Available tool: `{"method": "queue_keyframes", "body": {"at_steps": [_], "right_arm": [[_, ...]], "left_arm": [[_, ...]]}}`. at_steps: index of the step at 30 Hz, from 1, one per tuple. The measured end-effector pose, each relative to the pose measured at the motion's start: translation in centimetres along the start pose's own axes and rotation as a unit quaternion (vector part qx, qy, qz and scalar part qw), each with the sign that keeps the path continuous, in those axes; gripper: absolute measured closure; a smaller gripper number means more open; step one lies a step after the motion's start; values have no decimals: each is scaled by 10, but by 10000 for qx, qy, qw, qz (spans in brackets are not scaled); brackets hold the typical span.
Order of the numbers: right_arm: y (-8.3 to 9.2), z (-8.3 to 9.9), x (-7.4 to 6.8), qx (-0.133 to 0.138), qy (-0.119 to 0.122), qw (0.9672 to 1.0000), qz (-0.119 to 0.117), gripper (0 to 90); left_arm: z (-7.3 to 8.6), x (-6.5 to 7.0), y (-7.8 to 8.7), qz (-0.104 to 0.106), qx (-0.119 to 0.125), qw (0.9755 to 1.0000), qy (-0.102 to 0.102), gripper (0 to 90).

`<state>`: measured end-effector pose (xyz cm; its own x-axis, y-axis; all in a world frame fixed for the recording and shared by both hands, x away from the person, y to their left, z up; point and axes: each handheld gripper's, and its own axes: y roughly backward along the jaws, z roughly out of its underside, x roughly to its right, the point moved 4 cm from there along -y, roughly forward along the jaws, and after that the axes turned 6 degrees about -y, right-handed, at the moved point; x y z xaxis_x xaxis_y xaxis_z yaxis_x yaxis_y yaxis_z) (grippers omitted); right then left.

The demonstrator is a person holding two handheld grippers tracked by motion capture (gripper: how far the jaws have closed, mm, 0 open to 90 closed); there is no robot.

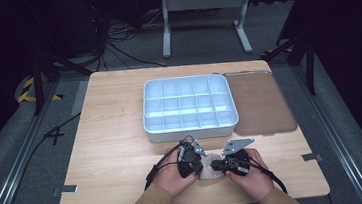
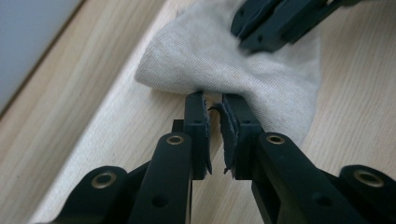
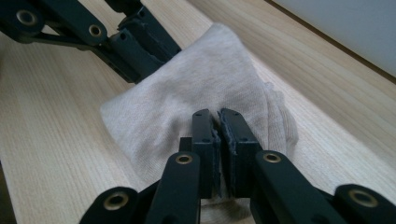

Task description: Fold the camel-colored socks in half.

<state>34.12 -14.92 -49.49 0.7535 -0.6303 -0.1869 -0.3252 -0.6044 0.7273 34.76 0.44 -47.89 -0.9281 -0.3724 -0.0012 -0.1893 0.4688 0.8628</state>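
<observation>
- The person sits at the near edge of the wooden table [image 1: 116, 133], a claw in each hand, both brought together over a small beige cloth [image 1: 210, 168] lying flat on the wood.
- Left gripper [image 1: 191, 162]: in its own view the two black jaws are nearly pressed together, and their tips meet the near edge of the cloth [image 2: 219, 60], nipping the fabric where it puckers slightly. So this claw is pinching the cloth's edge.
- Right gripper [image 1: 229, 163]: its jaws are likewise drawn close, a thin slit between the pads, and they sit on top of the cloth [image 3: 187, 102] with fabric running under and in front of them. It looks clamped on a fold of the cloth.
- From the left claw, the cloth spreads straight ahead and a little to the right; the other claw's jaws lie across the cloth's far side.
- From the right claw, the cloth stretches ahead and to the left, with the left claw's dark linkage touching its far left corner.
- Beyond both claws, well apart from the cloth, stands a white divided tray [image 1: 190, 127], with a brown mat [image 1: 262, 104] just beside it on the right.
</observation>
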Motion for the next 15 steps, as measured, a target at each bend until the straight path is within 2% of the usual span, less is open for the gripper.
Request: {"method": "queue_keyframes", "body": {"at_steps": [6, 10, 15], "right_arm": [[-4, -1, -6, 70, -25, 9999, -85, 841], [-5, -2, -9, 66, 22, 10000, -69, 848], [-5, -2, -9, 56, 87, 9999, -85, 847]], "left_arm": [[-6, 5, 7, -16, 219, 9997, -131, 810], [-8, 6, 6, -48, 177, 9997, -187, 812], [-7, 5, 8, -53, 164, 9998, -133, 811]]}}
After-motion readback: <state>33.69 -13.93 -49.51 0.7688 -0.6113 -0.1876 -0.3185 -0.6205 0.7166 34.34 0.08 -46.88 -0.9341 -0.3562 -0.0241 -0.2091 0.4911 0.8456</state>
